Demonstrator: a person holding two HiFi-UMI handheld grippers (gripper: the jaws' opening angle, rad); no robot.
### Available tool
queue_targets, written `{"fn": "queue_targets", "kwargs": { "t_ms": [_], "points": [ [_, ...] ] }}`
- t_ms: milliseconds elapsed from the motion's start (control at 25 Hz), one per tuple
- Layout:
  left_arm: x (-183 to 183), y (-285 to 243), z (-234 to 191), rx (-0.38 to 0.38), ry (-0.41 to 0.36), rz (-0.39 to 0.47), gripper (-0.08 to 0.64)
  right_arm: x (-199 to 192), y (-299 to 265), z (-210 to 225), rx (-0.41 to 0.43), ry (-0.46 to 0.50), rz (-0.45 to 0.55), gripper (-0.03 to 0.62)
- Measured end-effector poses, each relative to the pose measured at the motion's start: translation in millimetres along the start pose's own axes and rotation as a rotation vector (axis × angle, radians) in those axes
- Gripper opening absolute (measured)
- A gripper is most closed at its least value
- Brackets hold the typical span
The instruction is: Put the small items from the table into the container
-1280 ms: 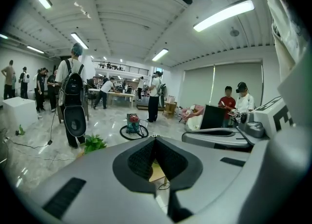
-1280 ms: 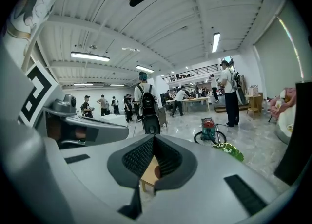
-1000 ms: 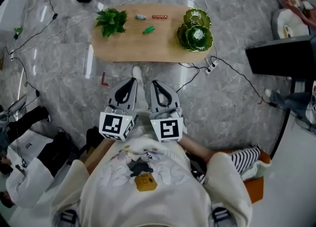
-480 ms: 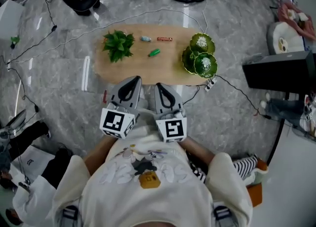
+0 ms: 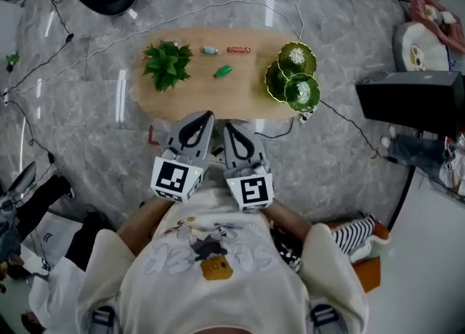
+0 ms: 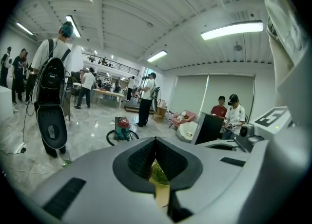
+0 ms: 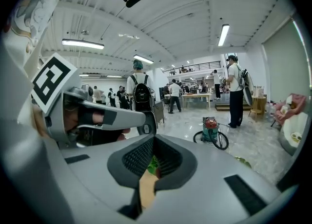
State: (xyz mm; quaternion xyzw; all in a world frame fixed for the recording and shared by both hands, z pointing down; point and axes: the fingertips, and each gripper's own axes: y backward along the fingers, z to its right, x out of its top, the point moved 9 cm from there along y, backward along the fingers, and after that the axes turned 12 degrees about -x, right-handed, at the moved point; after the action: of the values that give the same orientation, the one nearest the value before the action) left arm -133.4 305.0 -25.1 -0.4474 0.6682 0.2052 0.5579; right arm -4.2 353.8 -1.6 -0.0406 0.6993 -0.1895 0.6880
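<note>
You've loaded nothing yet — the green piece [image 5: 223, 71], bluish piece [image 5: 209, 50] and red bar [image 5: 237, 49] lie on the table [image 5: 240, 94] beside the green container [image 5: 292, 77], while your left gripper [image 5: 205, 116] and right gripper [image 5: 228, 128] are both pressed together, empty.

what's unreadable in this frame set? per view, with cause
- Head view: bluish item, red-brown bar and green item are too small to identify.
- Head view: contents of the green dishes are too small to tell.
- Head view: part of the table near edge is hidden behind the left gripper and right gripper.
- Both gripper views: the shut jaws leave only a sliver of tabletop.
</note>
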Motion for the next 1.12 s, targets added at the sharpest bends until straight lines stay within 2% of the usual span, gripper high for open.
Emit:
{"fn": "queue_targets", "kwargs": {
  "t_ms": [400,760,1120],
  "points": [
    [-15,-44,-3,0.042,0.060,-0.060,0.000,-10,-25,42,0.038,-0.048,-0.068,0.006],
    [-38,-72,-26,0.091,0.111,-0.080,0.000,-28,-60,56,0.118,-0.043,-0.118,0.006],
    [-76,-90,-48,0.131,0.155,-0.110,0.000,-57,-94,66,0.166,-0.038,-0.173,0.006]
  ]
}}
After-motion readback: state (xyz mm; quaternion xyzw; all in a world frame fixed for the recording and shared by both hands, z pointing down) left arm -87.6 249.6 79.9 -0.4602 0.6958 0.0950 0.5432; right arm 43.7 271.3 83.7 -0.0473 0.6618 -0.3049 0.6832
